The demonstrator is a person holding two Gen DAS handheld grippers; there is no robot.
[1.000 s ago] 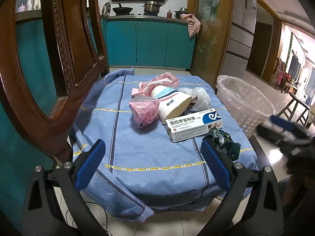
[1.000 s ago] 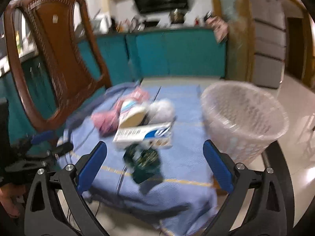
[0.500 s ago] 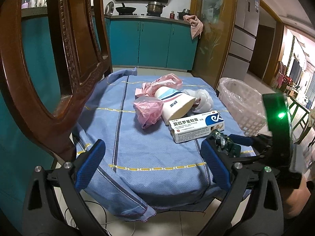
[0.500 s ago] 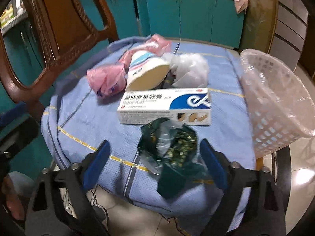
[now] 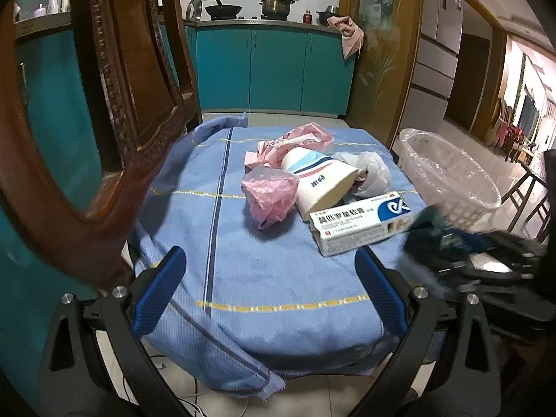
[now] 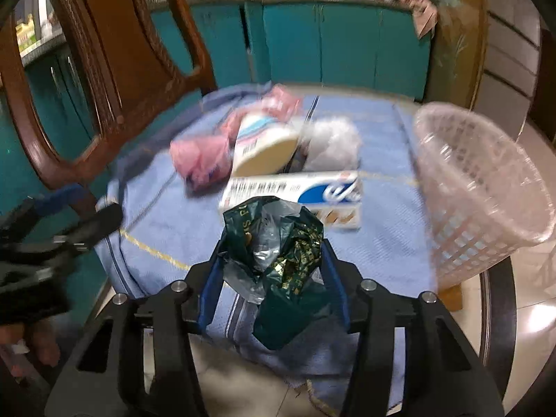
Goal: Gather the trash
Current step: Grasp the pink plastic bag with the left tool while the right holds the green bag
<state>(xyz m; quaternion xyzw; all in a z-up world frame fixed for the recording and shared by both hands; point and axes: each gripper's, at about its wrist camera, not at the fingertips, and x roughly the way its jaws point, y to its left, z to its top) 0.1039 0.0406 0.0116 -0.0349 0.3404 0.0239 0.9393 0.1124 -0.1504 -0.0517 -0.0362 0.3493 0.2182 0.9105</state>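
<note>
My right gripper [image 6: 272,278] is shut on a crumpled dark green wrapper [image 6: 274,243] and holds it just above the blue cloth [image 6: 382,201]; it shows blurred in the left wrist view [image 5: 431,229]. On the cloth lie a white and blue medicine box [image 5: 358,224], a paper cup on its side [image 5: 319,182], pink plastic bags [image 5: 269,198] and a white bag [image 5: 371,173]. A white lined trash basket [image 5: 448,180] stands to the right. My left gripper [image 5: 271,292] is open and empty over the cloth's near edge.
A carved wooden chair back [image 5: 114,111] rises close on the left. Teal kitchen cabinets [image 5: 271,69] stand behind. Tiled floor [image 6: 535,295] lies to the right of the basket, and a dark round rim [image 6: 497,295] curves under it.
My right gripper has closed on the green wrapper and lifted it off the cloth. My left gripper has barely moved and stays open.
</note>
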